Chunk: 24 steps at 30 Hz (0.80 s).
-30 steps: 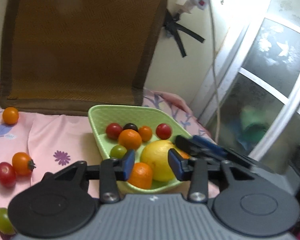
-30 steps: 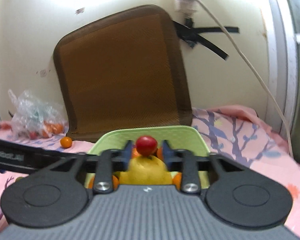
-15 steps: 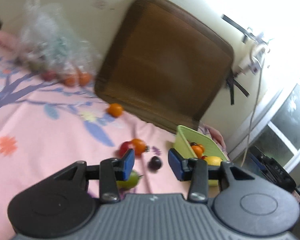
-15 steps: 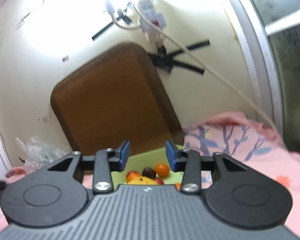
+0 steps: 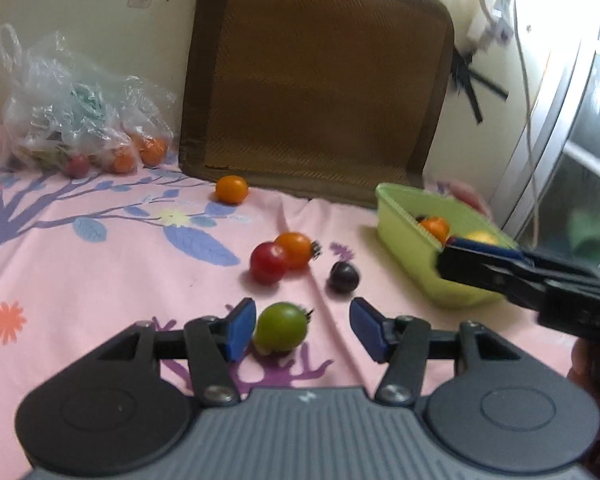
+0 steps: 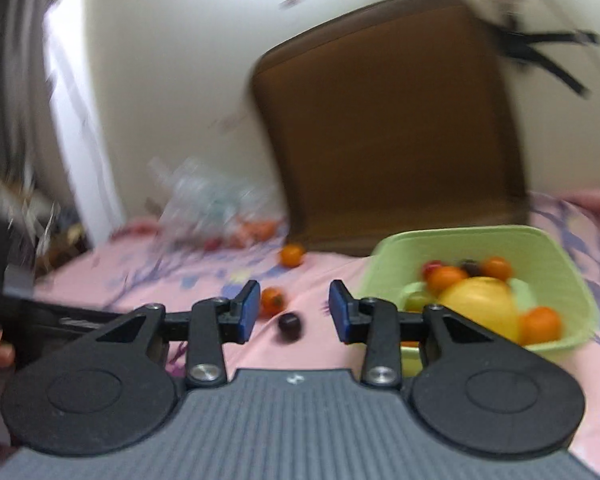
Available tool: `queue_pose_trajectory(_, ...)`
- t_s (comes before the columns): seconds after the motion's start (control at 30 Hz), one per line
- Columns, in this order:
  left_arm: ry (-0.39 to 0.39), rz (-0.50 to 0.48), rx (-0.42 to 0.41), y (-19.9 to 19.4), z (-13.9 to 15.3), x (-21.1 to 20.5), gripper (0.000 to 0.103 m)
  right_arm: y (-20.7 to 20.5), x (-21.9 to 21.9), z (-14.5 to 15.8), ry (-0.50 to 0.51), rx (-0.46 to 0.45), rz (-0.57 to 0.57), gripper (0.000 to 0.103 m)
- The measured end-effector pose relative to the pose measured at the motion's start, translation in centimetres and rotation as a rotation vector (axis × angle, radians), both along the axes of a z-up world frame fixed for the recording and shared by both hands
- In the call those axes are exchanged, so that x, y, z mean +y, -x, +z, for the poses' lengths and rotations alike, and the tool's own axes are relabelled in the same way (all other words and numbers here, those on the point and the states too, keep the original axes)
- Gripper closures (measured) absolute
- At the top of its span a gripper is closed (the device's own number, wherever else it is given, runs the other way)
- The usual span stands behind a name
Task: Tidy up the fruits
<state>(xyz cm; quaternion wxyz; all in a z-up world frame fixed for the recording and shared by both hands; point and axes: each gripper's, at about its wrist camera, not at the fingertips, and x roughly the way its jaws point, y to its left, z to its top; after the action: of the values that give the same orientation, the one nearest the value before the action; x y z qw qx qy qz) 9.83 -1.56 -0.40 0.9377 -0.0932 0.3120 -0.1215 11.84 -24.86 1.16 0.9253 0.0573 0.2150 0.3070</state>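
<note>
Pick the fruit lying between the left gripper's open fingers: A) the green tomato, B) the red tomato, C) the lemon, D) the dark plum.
A: the green tomato sits on the pink cloth between the open fingers of the left gripper, close to its left pad.

A pink floral sheet (image 5: 80,264) carries loose tomatoes: green (image 5: 281,327), dark purple (image 5: 343,277), red (image 5: 268,262) touching orange (image 5: 296,249), another orange (image 5: 231,189) near the brown mat (image 5: 320,80). A green tub (image 5: 404,236) of fruit and a plastic bag (image 5: 72,120) also rest on it
</note>
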Motion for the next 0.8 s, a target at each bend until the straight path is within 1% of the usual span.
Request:
queue_pose_trajectory(0.07,-0.02,0.014,0.004,-0.1,-0.4,0.2,0.05,-0.6,2.1,-0.3,0.061,0.01,0.027,0.069)
queue_pose_trajectory(0.17,-0.007,0.024,0.008,-0.2,-0.6,0.6,0.05,-2.0,4.8,-1.0,0.145,0.014,0.04,0.07)
queue_pose_trajectory(0.2,-0.003,0.022,0.011,-0.2,-0.7,0.7,0.052,-2.4,5.6,-1.1,0.167,0.007,0.046,0.07)
queue_pose_trajectory(0.23,-0.001,0.019,0.014,-0.4,-0.8,0.6,0.056,-2.8,6.2,-1.3,0.184,-0.003,0.049,0.07)
queue_pose_trajectory(0.33,-0.013,0.011,0.019,-0.6,-0.9,0.3,0.06,-3.6,7.1,-2.2,0.218,-0.005,0.023,0.07)
queue_pose_trajectory(0.37,-0.021,0.009,0.018,-0.6,-0.9,0.1,0.066,-3.9,7.3,-2.5,0.235,0.004,0.011,0.07)
queue_pose_trajectory(0.4,-0.029,0.007,0.017,-0.6,-0.9,-0.1,0.069,-4.3,7.6,-2.8,0.255,0.009,0.002,0.07)
queue_pose_trajectory(0.43,-0.034,0.007,0.017,-0.5,-0.9,-0.1,0.072,-4.6,7.8,-3.0,0.276,0.011,-0.003,0.072)
queue_pose_trajectory(0.47,-0.035,0.01,0.016,-0.5,-0.9,-0.2,0.073,-4.7,8.1,-3.2,0.297,0.005,0.0,0.072)
queue_pose_trajectory(0.53,-0.018,0.013,0.017,-0.5,-1.0,0.1,0.073,-4.6,8.9,-3.6,0.346,-0.005,-0.001,0.071)
queue_pose_trajectory(0.6,-0.013,0.017,0.015,-0.4,-0.9,0.2,0.073,-4.6,9.2,-4.0,0.383,0.0,0.005,0.073)
queue_pose_trajectory(0.73,-0.014,0.029,0.005,-0.1,-0.9,0.3,0.073,-4.5,9.3,-4.2,0.404,-0.012,-0.005,0.074)
queue_pose_trajectory(0.8,-0.026,0.032,0.004,0.0,-0.9,0.2,0.073,-4.4,9.6,-4.3,0.424,-0.019,-0.003,0.072)
